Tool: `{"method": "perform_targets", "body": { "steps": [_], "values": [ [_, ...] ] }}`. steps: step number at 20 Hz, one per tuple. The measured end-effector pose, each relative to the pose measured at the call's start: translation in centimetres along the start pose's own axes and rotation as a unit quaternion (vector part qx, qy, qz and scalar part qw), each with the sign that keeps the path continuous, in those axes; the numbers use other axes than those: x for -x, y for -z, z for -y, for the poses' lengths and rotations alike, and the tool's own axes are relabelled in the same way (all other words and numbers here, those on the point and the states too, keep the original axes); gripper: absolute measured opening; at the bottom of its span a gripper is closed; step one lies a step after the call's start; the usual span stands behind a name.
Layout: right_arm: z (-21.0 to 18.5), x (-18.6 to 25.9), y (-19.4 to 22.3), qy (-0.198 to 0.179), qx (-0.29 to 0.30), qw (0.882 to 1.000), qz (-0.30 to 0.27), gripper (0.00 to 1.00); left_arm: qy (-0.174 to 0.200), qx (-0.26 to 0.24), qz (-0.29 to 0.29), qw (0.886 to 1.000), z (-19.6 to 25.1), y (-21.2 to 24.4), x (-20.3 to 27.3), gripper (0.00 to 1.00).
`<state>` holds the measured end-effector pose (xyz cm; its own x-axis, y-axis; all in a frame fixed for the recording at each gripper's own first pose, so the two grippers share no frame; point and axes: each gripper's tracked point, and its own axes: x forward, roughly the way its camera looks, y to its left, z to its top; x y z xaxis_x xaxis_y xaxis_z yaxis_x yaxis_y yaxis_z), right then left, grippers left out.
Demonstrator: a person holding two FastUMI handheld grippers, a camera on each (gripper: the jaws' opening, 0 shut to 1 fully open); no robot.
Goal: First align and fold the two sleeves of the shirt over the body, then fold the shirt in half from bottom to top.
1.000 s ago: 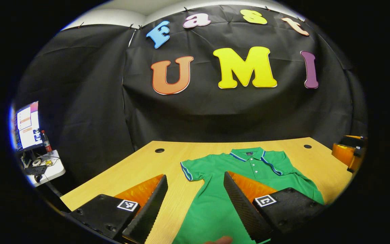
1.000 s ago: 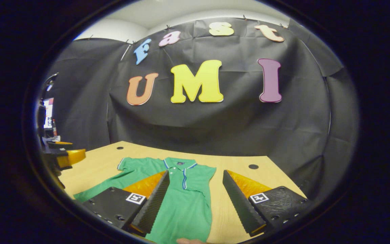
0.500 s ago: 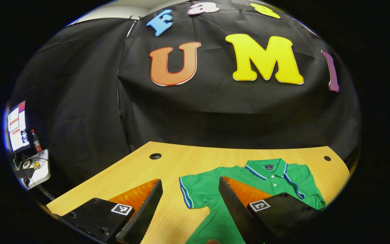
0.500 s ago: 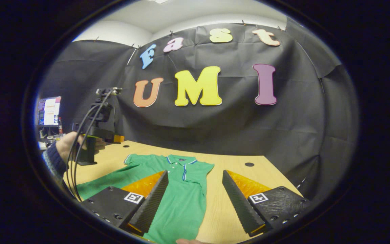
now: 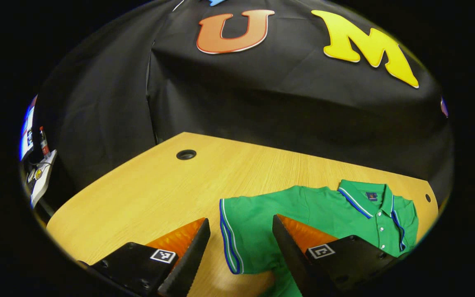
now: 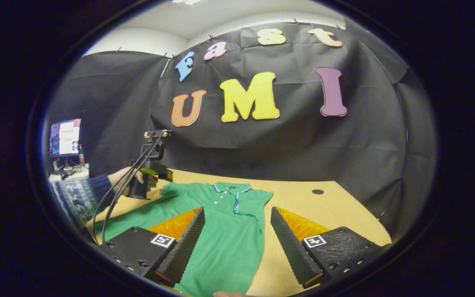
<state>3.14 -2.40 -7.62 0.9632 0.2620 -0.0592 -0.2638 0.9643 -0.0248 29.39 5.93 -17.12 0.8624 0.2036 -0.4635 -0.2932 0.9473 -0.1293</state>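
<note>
A green polo shirt [image 5: 328, 206] with blue-and-white trim lies flat, collar away from me, on the wooden table [image 5: 146, 189]. Its left sleeve [image 5: 241, 235], with a striped cuff, lies spread out between the fingers of my open left gripper [image 5: 241, 220], which hovers just above it. In the right gripper view the shirt [image 6: 221, 235] runs under my open right gripper [image 6: 237, 211], which stands above the body near the shirt's right side with nothing held. The right sleeve [image 6: 262, 199] lies beyond its fingers. The left gripper [image 6: 164, 176] appears over the far sleeve, held by a hand [image 6: 122, 178].
Two round cable holes [image 5: 186, 154] [image 6: 317, 192] sit near the table's far edge. Bare wood stretches left of the shirt. A monitor [image 6: 65, 138] and a small cluttered side table [image 5: 41, 177] stand off to the left. The black cloth wall hangs close behind the table.
My left gripper has travelled forward and left, tilting down until the left sleeve lies between its fingers. My right gripper has barely shifted over the shirt body.
</note>
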Motion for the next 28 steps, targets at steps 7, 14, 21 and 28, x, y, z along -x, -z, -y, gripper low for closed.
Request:
{"method": "perform_targets", "body": {
  "steps": [7,14,21,28],
  "values": [
    [0.6,-0.6,0.3,-0.005,-0.031,0.999,0.005,0.96,0.004,-0.031,-0.059,0.998,-0.5,1.7,-1.4,0.57],
    [1.8,-0.4,0.9,0.002,-0.044,0.999,0.003,0.96,0.006,-0.073,-0.053,0.996,0.9,1.3,-1.9,0.08],
    [1.9,-0.4,1.2,0.004,-0.047,0.999,0.000,0.96,0.023,-0.140,0.011,0.990,7.2,-4.1,1.4,0.07],
    [2.7,-0.2,1.3,0.016,-0.056,0.998,0.000,0.91,0.103,-0.158,-0.005,0.982,15.5,-1.7,3.0,0.19]
  ]
}}
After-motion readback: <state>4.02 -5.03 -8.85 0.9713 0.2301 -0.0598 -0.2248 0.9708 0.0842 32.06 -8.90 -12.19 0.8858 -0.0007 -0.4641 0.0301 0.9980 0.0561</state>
